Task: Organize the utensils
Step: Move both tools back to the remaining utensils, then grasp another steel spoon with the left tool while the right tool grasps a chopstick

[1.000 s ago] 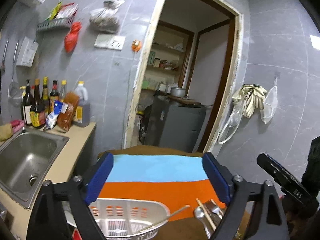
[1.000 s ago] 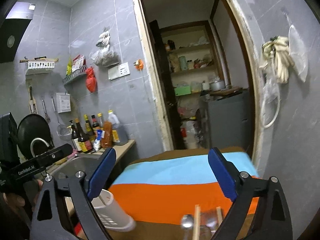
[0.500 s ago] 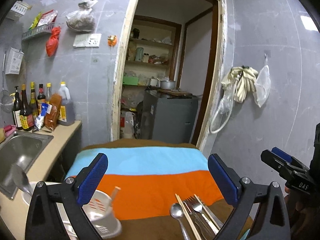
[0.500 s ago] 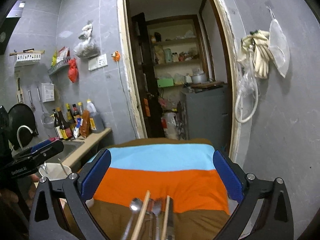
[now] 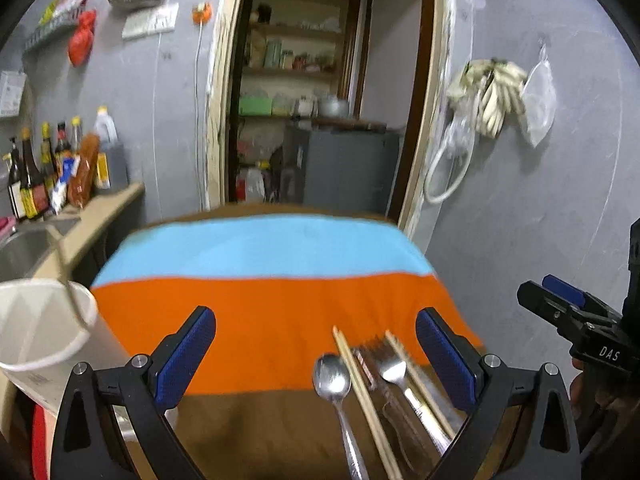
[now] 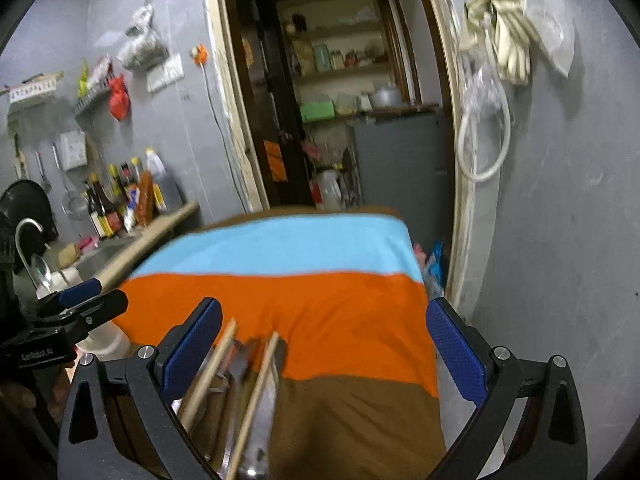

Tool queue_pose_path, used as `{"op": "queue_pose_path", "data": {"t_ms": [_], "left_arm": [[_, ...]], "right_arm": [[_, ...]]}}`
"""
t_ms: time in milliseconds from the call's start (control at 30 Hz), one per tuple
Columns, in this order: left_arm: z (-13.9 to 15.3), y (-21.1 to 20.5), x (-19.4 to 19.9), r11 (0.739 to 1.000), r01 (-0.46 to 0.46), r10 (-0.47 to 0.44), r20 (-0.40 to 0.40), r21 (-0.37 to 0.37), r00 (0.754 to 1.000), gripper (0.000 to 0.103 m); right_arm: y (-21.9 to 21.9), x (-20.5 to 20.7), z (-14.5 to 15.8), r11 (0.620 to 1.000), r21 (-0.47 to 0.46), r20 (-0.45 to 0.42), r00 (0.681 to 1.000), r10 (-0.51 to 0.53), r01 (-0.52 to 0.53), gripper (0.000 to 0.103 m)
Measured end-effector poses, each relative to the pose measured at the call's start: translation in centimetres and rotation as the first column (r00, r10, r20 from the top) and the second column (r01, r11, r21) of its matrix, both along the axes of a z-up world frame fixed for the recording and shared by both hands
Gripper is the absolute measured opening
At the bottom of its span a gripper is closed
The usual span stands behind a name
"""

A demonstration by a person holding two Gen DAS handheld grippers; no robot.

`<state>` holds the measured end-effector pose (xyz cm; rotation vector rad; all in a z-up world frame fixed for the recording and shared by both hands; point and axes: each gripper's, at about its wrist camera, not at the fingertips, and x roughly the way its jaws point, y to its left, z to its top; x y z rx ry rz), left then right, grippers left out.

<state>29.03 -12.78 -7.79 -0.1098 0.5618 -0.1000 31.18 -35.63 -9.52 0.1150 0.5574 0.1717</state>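
Grey tiled wall [image 5: 520, 208], open doorway [image 5: 320, 92]

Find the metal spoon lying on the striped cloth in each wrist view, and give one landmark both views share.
Left wrist: the spoon lies low and right of centre, left of the chopsticks, on the cloth.
Right wrist: no spoon can be made out; the utensil pile at lower left is blurred.
Shared landmark: the open doorway beyond the cloth.
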Motion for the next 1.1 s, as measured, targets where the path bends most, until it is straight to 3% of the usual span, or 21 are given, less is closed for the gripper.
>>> {"op": "queue_pose_path", "data": {"t_ms": [200, 300, 367, 567, 867, 1100], "left_arm": [[-2.8, 0.6, 2.1, 0.999, -0.025, 0.022, -0.102, -0.033, 0.995, 0.101], [-3.9, 0.5, 2.9, 0.999, -0.019, 0.015, -0.136, -0.027, 0.991, 0.096], [-4.6, 0.4, 3.4, 0.999, -0.007, 0.002, -0.164, -0.033, 0.987, 0.087], [-6.7, 0.4, 4.9, 0.996, 0.026, -0.046, -0.237, -0.086, 0.97, 0.067], [-8.8, 0.9, 6.2, 0.983, 0.052, -0.105, -0.31, -0.174, 0.945, 0.046], [-9.2, 0.4, 6.8, 0.979, 0.078, -0.138, -0.33, -0.187, 0.934, 0.03]], "right_arm": [[0.8, 1.7, -3.5, 0.999, -0.003, -0.105, 0.993, 0.046, -0.046, 0.095], [1.5, 2.4, -4.7, 0.997, 0.003, -0.14, 0.987, 0.081, -0.082, 0.077], [2.1, 2.9, -5.4, 0.994, 0.011, -0.169, 0.98, 0.11, -0.11, 0.064], [3.9, 3.8, -6.8, 0.983, 0.031, -0.21, 0.96, 0.186, -0.183, 0.045], [5.9, 4.9, -7.9, 0.967, 0.044, -0.252, 0.934, 0.255, -0.252, 0.032], [6.4, 5.5, -8.5, 0.97, 0.023, -0.295, 0.926, 0.238, -0.242, 0.022]]}}
